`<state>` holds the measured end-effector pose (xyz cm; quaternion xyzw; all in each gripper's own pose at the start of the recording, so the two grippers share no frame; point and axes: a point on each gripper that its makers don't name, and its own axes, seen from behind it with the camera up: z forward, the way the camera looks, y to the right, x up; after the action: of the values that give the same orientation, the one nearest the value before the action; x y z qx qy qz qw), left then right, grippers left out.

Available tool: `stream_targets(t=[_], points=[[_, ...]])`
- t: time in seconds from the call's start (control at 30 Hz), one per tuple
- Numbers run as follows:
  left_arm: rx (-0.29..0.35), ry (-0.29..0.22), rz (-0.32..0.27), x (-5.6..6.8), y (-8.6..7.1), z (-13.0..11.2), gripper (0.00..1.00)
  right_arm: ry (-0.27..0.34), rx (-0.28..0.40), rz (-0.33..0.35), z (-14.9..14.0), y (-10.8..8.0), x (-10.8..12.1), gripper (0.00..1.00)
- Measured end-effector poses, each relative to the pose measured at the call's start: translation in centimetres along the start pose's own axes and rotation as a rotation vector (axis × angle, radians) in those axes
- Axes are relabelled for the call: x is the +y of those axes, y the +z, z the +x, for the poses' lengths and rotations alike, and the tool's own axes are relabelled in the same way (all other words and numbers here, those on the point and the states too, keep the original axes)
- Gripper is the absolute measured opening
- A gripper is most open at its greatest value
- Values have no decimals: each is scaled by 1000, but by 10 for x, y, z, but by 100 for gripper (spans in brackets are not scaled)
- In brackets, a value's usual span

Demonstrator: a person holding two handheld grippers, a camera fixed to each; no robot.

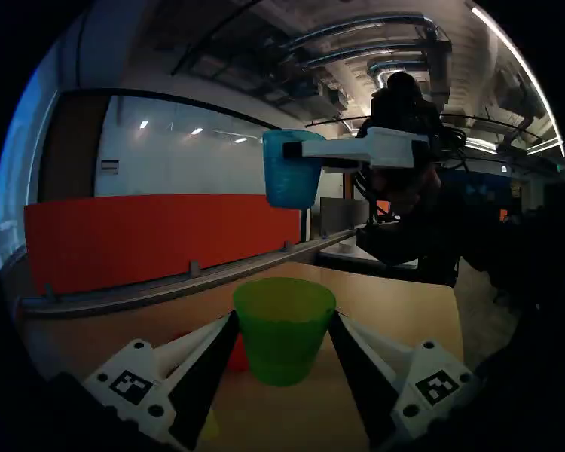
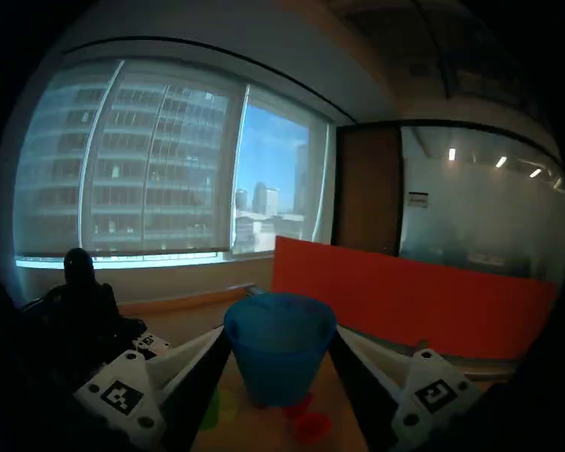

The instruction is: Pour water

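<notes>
To pour cleanly we should bring the rim of the blue cup [image 2: 279,354] just above the mouth of the green cup [image 1: 283,343], then tip slowly. Our left gripper [image 1: 282,324] is clamped on the green cup, upright and low over the counter [image 1: 403,301]. Our right gripper [image 2: 279,335] is clamped on the blue cup, level, higher and farther off.

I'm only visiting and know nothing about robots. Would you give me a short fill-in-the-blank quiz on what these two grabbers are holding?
1. The left gripper holds a cup whose colour is ___.
2. The right gripper holds a cup whose colour is ___.
3. In the left gripper view, the right gripper's cup appears ___ than the left gripper's cup.

Missing words: green; blue; higher.
</notes>
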<state>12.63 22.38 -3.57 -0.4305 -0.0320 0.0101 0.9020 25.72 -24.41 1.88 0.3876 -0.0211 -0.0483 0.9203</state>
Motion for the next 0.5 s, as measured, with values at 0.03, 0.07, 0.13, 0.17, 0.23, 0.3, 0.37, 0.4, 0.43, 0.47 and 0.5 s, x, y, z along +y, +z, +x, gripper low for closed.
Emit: stream_targets(t=[0.03, 0.07, 0.13, 0.17, 0.23, 0.3, 0.37, 0.4, 0.43, 0.47, 0.5], points=[[-2, 1, 0, 0, 0, 0, 85, 1, -1, -4, -1, -1, 2, 89], [-4, 2, 0, 0, 0, -1, 85, 1, -2, -8, -3, -3, 3, 89], [-8, 5, 1, 0, -1, -1, 84, 2, -5, -16, -6, -6, 7, 89], [-11, 7, 3, -1, -1, -2, 84, 2, -7, -21, -9, -7, 9, 89], [-17, 11, 5, -1, -1, -3, 84, 3, -11, -28, -13, -11, 13, 89], [-22, 15, 9, -2, -2, -4, 84, 6, -16, -35, -19, -15, 17, 89], [-27, 17, 12, -4, -2, -5, 84, 5, -21, -42, -25, -20, 21, 89], [-30, 18, 13, -4, -3, -5, 85, 4, -24, -45, -28, -23, 23, 89], [-32, 18, 15, -5, -3, -6, 84, 2, -26, -51, -30, -25, 25, 89], [-35, 18, 16, -6, -4, -6, 84, 0, -29, -57, -32, -28, 27, 89], [-37, 19, 18, -6, -5, -7, 85, -2, -31, -63, -35, -31, 29, 89]])
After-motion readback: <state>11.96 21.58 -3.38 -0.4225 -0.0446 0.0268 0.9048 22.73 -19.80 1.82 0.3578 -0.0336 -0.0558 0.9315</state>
